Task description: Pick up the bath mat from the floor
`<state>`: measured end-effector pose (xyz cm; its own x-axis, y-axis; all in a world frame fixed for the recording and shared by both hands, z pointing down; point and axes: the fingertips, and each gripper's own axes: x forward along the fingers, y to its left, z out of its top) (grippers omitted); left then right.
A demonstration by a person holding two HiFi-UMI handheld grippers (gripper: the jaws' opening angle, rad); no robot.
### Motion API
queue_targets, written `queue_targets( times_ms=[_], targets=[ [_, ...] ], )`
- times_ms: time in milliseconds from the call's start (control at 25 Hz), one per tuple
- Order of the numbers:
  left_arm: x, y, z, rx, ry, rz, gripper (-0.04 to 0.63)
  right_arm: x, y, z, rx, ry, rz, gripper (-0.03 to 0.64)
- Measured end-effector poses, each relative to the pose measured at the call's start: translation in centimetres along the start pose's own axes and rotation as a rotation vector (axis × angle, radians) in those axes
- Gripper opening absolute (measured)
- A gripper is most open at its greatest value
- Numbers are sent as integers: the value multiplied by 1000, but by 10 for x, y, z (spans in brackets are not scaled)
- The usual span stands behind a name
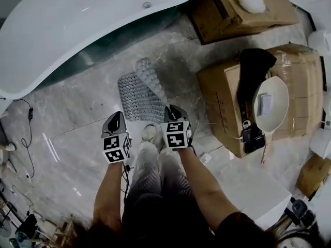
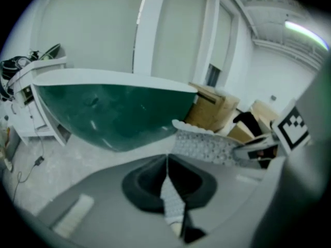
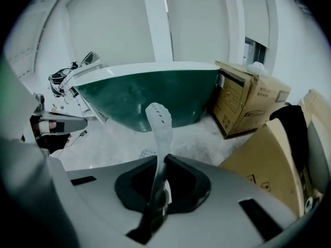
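The bath mat [image 1: 140,94] is a pale grey, knobbly sheet. It hangs in front of my feet, its far end curling up beside the tub. My left gripper [image 1: 117,120] is shut on the mat's near left edge. In the left gripper view a strip of mat [image 2: 207,146] runs from the closed left gripper [image 2: 166,161] across to the other gripper. My right gripper [image 1: 172,111] is shut on the near right edge. In the right gripper view a translucent fold of mat [image 3: 158,120] rises out of the right gripper [image 3: 161,161].
A white bathtub [image 1: 77,25] with a green outer shell [image 2: 114,112] stands just beyond the mat. Cardboard boxes [image 1: 295,71] crowd the right side, one carrying a black cloth [image 1: 253,66] and a white pan [image 1: 271,105]. Cables [image 1: 28,133] trail on the marble floor [image 1: 77,138] at left.
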<state>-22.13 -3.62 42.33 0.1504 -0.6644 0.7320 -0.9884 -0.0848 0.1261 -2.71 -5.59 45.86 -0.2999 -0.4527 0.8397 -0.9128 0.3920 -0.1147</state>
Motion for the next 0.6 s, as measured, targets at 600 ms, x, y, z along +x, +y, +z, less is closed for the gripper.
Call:
queue_targets(
  times_ms=[600],
  targets=[
    [-111,28,60,-66,-110,54,11,-97,38,81,-180,-80,82,8]
  ],
)
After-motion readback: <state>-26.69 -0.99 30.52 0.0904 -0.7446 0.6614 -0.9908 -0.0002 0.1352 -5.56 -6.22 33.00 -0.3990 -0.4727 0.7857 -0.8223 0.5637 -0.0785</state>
